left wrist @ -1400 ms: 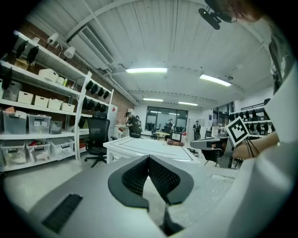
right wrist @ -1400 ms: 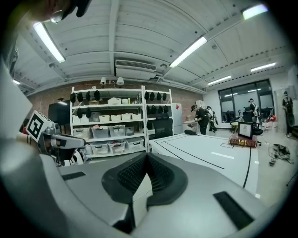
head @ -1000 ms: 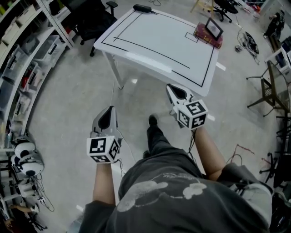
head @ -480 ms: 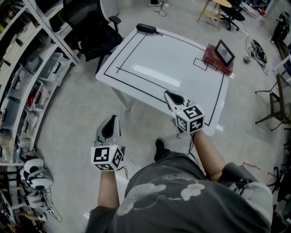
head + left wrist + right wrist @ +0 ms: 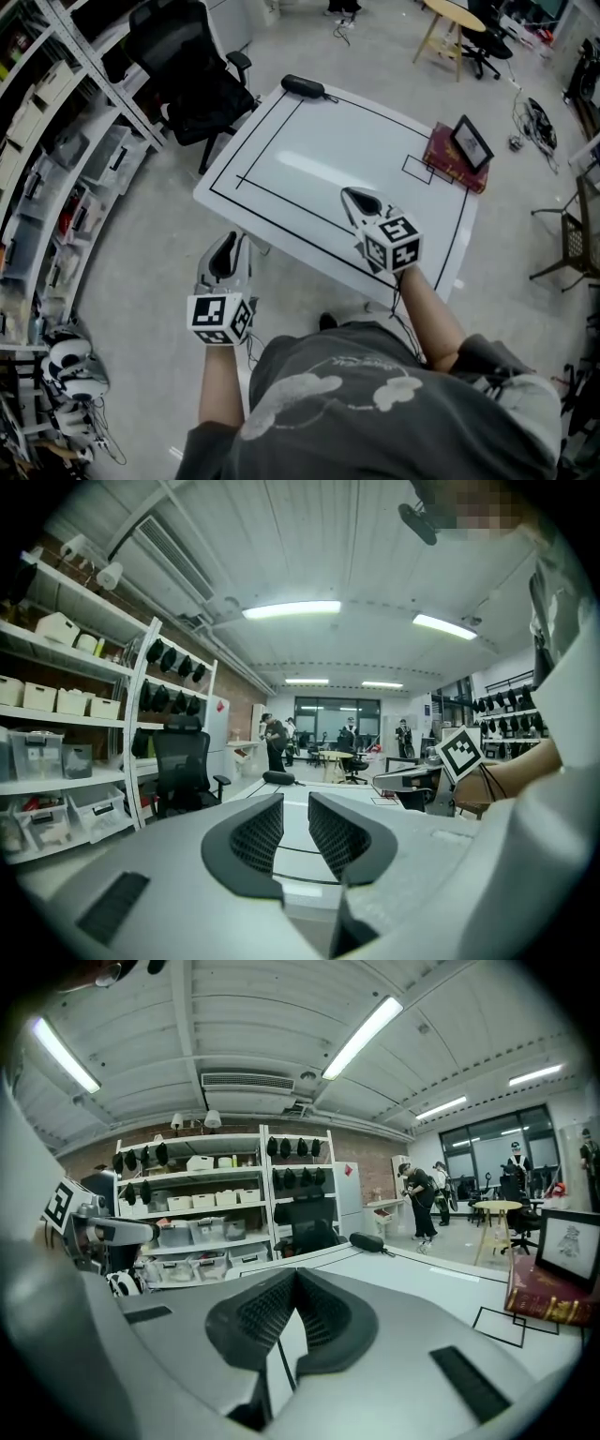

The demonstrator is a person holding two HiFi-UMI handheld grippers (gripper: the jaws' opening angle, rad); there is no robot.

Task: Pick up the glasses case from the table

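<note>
White laminate marked with a black rectangle forms the table (image 5: 309, 155) in the head view. The black glasses case (image 5: 303, 86) lies at its far left corner, just outside the line and well apart from both grippers. At the far right edge a red book (image 5: 448, 161) carries a propped picture frame (image 5: 472, 141). The left gripper (image 5: 228, 246) hangs beside the table's near left edge, above the floor. The right gripper (image 5: 361, 199) is over the near part of the tabletop. A black office chair (image 5: 192, 80) stands by the far left corner, next to the shelving (image 5: 56, 141).

From the left gripper view, the left gripper (image 5: 295, 819) shows a narrow gap between its ribbed pads; the jaws are opening and nothing stands between them. Beyond them the table (image 5: 338, 787) stretches away, with the glasses case (image 5: 278, 778) at its far end. The office chair (image 5: 183, 771) is to the left. The right gripper's marker cube (image 5: 461, 752) shows at the right.

From the right gripper view, the right gripper (image 5: 295, 1283) has its jaws closed tip to tip and is empty. The glasses case (image 5: 367, 1241) lies far ahead on the table (image 5: 441, 1288), right of the jaws. The red book (image 5: 548, 1299) and picture frame (image 5: 567, 1241) sit at the right edge.
</note>
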